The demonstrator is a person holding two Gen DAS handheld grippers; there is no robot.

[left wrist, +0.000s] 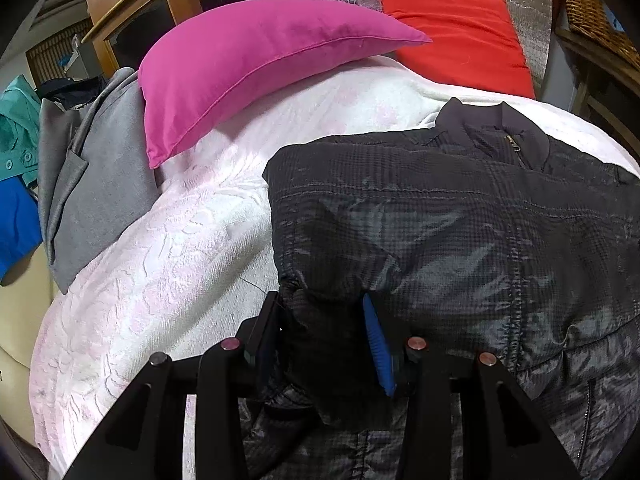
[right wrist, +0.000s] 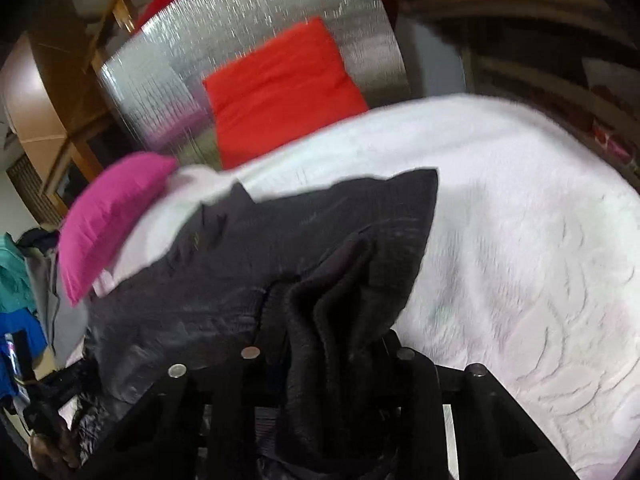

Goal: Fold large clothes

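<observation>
The jacket [left wrist: 460, 216] is clamped between both grippers' [left wrist: 320, 316] [right wrist: 332, 320] jaws, mid-fold; next, the held edge likely needs carrying across.

One black jacket [left wrist: 460, 220], two cushions, pink [left wrist: 248, 76] and red [left wrist: 460, 32], one grey garment [left wrist: 100, 184], one white bedspread [left wrist: 180, 260].

Motion blur is smearing the right wrist view, softening the black jacket [right wrist: 280, 248]. Bunched fabric is hiding the right gripper [right wrist: 332, 344] jaws; the jacket's lower part is running off the frame.
</observation>
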